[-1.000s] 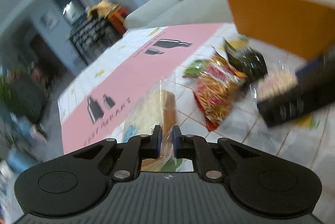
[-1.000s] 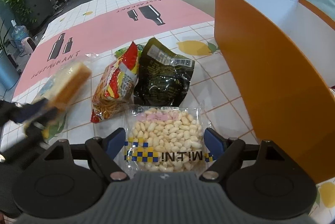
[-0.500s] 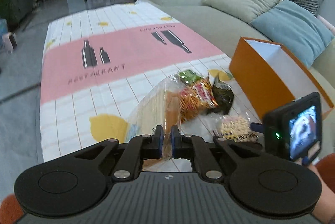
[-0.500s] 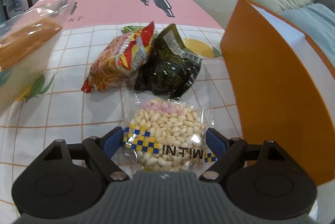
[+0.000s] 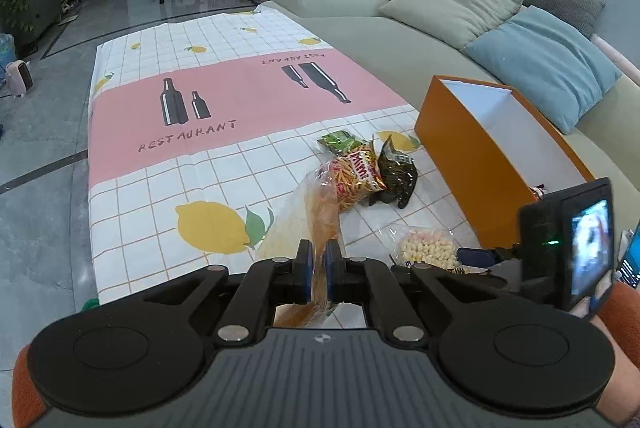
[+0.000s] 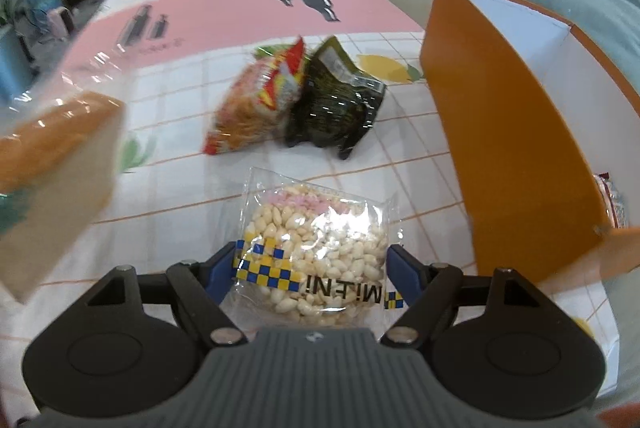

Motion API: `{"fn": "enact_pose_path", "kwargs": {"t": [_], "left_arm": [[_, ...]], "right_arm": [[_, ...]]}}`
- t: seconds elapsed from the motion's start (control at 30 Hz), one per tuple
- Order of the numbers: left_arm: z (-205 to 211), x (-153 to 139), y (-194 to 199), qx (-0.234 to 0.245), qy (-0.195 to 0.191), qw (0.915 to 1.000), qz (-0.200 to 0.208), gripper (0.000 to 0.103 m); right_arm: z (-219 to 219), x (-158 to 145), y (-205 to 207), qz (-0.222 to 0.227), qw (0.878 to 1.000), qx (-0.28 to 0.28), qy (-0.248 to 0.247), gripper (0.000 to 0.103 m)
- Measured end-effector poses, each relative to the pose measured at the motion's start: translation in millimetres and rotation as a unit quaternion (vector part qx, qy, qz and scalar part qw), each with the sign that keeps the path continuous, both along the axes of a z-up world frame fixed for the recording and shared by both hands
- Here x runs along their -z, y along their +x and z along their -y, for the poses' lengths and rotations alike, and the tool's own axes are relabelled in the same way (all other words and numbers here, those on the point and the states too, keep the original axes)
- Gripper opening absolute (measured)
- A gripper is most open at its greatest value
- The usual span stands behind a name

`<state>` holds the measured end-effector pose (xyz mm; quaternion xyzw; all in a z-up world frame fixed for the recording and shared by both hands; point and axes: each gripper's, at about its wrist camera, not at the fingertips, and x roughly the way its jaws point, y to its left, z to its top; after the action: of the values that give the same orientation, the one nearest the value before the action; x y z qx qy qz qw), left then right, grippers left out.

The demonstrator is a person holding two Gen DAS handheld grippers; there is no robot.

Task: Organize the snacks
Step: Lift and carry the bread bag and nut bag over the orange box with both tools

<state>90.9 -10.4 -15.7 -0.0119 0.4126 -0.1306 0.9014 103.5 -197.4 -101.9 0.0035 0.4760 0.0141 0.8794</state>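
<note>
On the counter [image 5: 132,228], covered by a checked cloth with lemons and a pink band, the snacks sit near an orange box [image 5: 472,164] that lies open beside a sofa [image 5: 360,28].

Left tool [image 5: 316,270]: clenched on the clear wrapper of a bread pack [image 5: 316,212], held clear of the cloth. Same pack fills the left edge of the right wrist view [image 6: 52,164], blurred.

Right tool [image 6: 310,268]: jaws have just been closing, one on either side of a clear bag of pale puffed pieces [image 6: 316,240] with a blue-and-yellow checked band. Whether the pads press on the bag I cannot tell.

Beyond it: a red-and-yellow snack bag [image 6: 256,104] touching a dark green packet [image 6: 336,108]; a small green packet [image 5: 340,140] just behind them. One wrapped item [image 6: 610,200] lies inside the box at its near end.
</note>
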Motion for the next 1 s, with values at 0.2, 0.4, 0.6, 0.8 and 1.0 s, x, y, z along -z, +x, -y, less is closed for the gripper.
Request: {"fn": "enact_pose_path", "kwargs": {"t": [0.2, 0.4, 0.6, 0.8, 1.0], "left_arm": [[6.3, -10.9, -6.4, 0.01, -0.007, 0.9999, 0.005, 0.006], [19.8, -29.6, -2.3, 0.028, -0.021, 0.9993, 0.017, 0.005], [42.9, -53.5, 7.2, 0.056, -0.018, 0.9974, 0.043, 0.004], [74.6, -83.0, 24.4, 0.088, -0.003, 0.993, 0.079, 0.004], [114.4, -109.6, 52.0, 0.123, 0.001, 0.9874, 0.099, 0.004]], "right_arm": [[6.6, -34.9, -26.6, 0.03, 0.998, 0.006, 0.051, 0.076], [15.3, -67.2, -46.1, 0.07, 0.996, 0.011, 0.063, 0.076], [29.0, -94.3, -53.7, 0.102, 0.992, 0.022, 0.07, 0.076], [49.3, -118.0, -52.8, 0.134, 0.989, 0.032, 0.061, 0.076], [75.8, -142.5, -34.2, 0.156, 0.986, 0.03, 0.04, 0.076]]}}
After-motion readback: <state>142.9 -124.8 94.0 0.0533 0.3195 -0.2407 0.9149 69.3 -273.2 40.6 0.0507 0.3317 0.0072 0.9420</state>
